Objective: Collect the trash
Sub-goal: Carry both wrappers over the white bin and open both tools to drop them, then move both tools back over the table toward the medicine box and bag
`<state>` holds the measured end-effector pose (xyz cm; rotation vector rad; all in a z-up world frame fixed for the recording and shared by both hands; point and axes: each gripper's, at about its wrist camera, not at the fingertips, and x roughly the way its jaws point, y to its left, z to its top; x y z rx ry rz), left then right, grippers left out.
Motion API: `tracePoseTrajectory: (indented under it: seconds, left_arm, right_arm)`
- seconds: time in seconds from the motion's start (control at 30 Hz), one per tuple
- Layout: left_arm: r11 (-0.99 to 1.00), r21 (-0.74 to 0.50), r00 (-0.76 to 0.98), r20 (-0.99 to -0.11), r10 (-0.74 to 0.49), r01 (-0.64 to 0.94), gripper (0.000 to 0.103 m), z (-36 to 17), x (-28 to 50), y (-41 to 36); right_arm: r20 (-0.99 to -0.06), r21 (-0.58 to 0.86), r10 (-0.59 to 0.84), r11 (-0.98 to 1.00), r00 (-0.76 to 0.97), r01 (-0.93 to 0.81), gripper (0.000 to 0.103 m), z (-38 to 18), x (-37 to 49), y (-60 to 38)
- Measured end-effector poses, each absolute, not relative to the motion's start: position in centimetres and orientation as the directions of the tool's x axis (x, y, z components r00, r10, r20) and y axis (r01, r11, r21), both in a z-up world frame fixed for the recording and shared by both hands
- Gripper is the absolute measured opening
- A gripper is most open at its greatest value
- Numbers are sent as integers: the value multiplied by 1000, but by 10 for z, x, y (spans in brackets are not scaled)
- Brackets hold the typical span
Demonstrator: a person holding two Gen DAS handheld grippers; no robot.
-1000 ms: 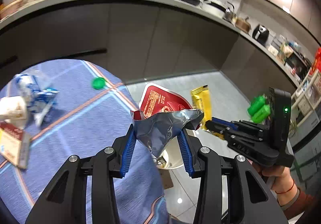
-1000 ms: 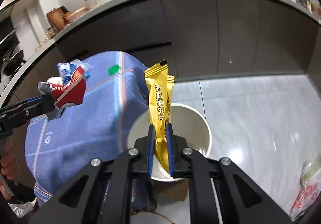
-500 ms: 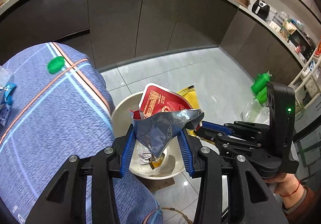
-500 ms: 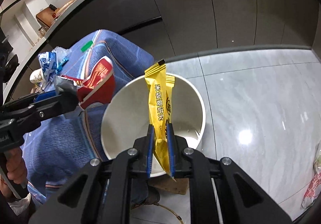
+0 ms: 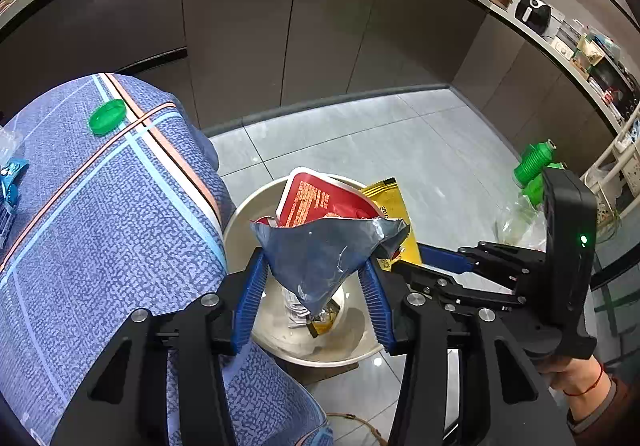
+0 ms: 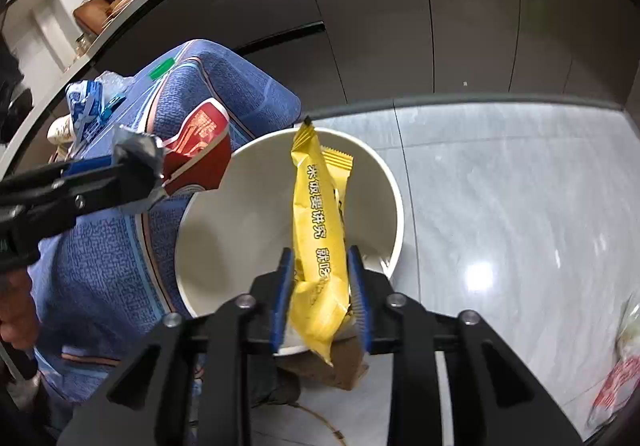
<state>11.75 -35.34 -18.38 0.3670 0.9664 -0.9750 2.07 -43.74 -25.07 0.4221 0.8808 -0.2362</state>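
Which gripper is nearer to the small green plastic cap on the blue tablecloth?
Left. The left gripper is over the white bin at the tablecloth's edge; the right gripper is beyond it, farther from the green cap.

Two grippers are in view, the left gripper (image 5: 316, 278) and the right gripper (image 6: 322, 286), each with one wrapper between its opening jaws: one red-and-silver foil bag (image 5: 320, 246) and one yellow snack wrapper (image 6: 320, 226). One white bin (image 6: 224, 230) stands on the floor. On the blue tablecloth (image 5: 100, 226) lies one green cap (image 5: 107, 117) and one blue-and-white wrapper (image 6: 86, 102). Two green bottles (image 5: 534, 166) stand on the floor near the right gripper.
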Motion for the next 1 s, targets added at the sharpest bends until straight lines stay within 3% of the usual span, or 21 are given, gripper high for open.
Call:
tracePoseTrajectory:
  seconds: [0.07,0.23,0.4,0.57,0.73,1.0]
  left_arm:
    - [544,-146,204,-823,-530,826,48,-183,117,-356]
    - [562,-146,230,-808,-543,815,67,-178,119,-354]
    - [571,-149,245,-796,-554,807,78,-172,119,-351]
    - [588,-147,267,-785,-558,796,88,-167,119,-346]
    - [602,-146,282,-781,-557,785,94,-164,122,-343]
    - [610,-152,290,-775,-562,778,94,-157,123,-333]
  right_arm:
    - [-781,245,-37,900,624,360,36,-249,19,-437]
    - [-762,219,-54,916,645,336,53,-244,16,-436]
    - [-748,208,-59,925,661,318,81,-242,12,-435]
    - [-742,209,-58,927,668,312,98,-240,9,-435]
    - [-743,215,-57,923,666,319,99,-238,9,-436]
    - [-744,214,-62,921,666,324,100,-231,8,-434]
